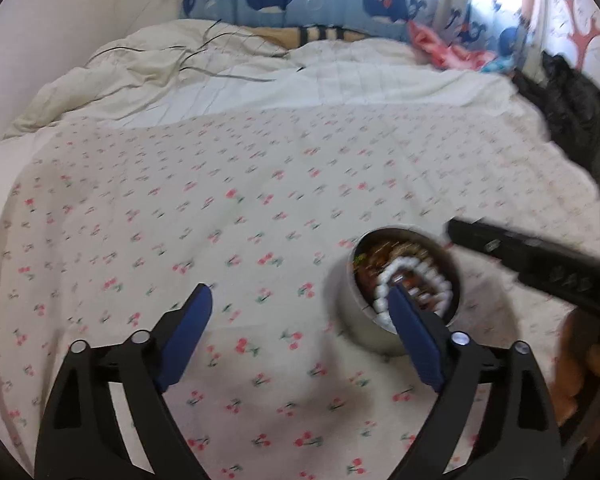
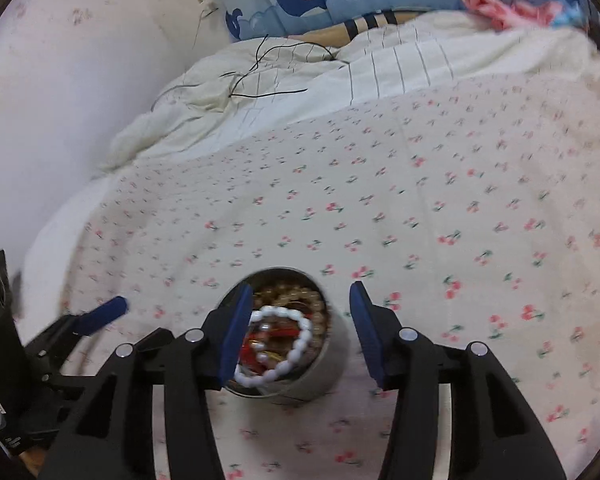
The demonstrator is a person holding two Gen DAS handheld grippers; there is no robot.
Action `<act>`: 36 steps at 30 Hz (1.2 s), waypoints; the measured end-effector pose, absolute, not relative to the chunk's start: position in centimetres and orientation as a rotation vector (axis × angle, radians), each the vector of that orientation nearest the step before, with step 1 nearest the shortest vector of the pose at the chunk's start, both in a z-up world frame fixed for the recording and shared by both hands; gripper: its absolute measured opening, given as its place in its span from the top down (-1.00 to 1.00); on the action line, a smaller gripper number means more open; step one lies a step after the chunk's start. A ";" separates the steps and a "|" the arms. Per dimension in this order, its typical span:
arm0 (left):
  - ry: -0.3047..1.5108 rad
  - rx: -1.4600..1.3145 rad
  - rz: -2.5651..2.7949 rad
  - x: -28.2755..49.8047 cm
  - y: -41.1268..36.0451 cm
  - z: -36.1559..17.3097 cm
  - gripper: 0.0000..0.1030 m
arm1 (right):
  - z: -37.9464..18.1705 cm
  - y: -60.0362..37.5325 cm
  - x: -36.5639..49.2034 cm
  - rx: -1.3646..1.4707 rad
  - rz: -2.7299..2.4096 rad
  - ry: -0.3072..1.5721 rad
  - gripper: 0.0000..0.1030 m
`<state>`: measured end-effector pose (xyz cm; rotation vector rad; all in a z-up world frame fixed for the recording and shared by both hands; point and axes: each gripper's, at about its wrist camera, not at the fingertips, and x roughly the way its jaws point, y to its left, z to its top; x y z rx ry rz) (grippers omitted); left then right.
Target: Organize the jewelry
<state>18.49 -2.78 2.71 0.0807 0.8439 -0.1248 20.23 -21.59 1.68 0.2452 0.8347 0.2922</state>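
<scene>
1. A round metal tin (image 2: 284, 344) is sitting on the bed (image 2: 420, 240), on the cherry-print sheet, and it is holding the jewelry: a white bead bracelet (image 2: 284, 344) is lying on top of brownish beads and red pieces.
2. The right gripper (image 2: 296, 332) is hovering straight over the tin. Its fingers (image 2: 236, 332) are standing partly spread with nothing pinched; the left finger is crossing in front of the tin's near-left rim and the right finger is standing just beyond its right wall, so the tin is lying between them.
3. The left gripper (image 1: 300, 320) is standing with its fingers (image 1: 188, 332) spread wide and empty. The tin (image 1: 364, 320) is lying off to the right of its gap, with only the right finger overlapping the tin's near rim; bare sheet is filling the space between the fingers.
4. The bracelet is forming a loop, a little longer from near to far than across, and tilted toward the right gripper's left finger.
5. Judging from this, the right hand is the nearer and better lined up; the left would need to shift to its right to reach the tin. Whether either finger is touching the rim cannot be told through the blur.
</scene>
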 end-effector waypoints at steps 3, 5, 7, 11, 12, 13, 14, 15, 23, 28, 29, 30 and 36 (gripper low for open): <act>0.877 0.085 -0.089 18.3 -2.6 1.7 -0.71 | 2.2 -21.1 19.0 0.124 0.183 0.788 -0.29; 0.890 0.076 -0.094 17.9 -2.6 1.3 -0.72 | 1.9 -20.8 17.9 0.038 0.125 0.775 -0.37; 0.890 0.092 -0.089 17.2 -3.0 1.1 -0.77 | 1.1 -21.1 16.8 -0.007 0.112 0.802 -0.45; 0.881 0.126 -0.091 16.2 -3.9 0.9 -0.82 | -0.4 -22.5 14.7 -0.025 0.076 0.861 -0.48; 0.880 0.128 -0.092 15.9 -4.0 0.9 -0.84 | -0.7 -23.0 14.0 -0.015 0.057 0.865 -0.53; 0.880 0.131 -0.095 15.7 -4.1 0.8 -0.85 | -1.0 -23.3 13.5 -0.001 0.046 0.868 -0.55; 0.882 0.135 -0.095 15.4 -4.2 0.7 -0.85 | -1.4 -23.7 12.9 0.011 0.039 0.880 -0.55; 0.883 0.145 -0.085 15.0 -4.2 0.5 -0.85 | -1.6 -23.6 12.6 0.010 0.038 0.888 -0.55; 0.926 0.125 -0.026 13.0 -2.9 -1.1 -0.85 | -2.8 -22.4 11.8 -0.012 0.050 0.925 -0.68; 0.926 0.103 -0.024 12.9 -2.4 -1.2 -0.85 | -3.4 -21.5 11.4 -0.042 0.052 0.928 -0.69; 0.921 0.097 -0.025 12.8 -2.4 -1.1 -0.85 | -3.3 -21.3 11.3 -0.047 0.052 0.925 -0.70; 0.919 0.095 -0.027 12.9 -2.5 -1.1 -0.85 | -3.3 -21.3 11.3 -0.046 0.052 0.922 -0.71; 0.927 0.124 -0.054 13.0 -3.5 -1.4 -0.85 | -3.9 -21.4 11.7 -0.043 0.048 0.942 -0.74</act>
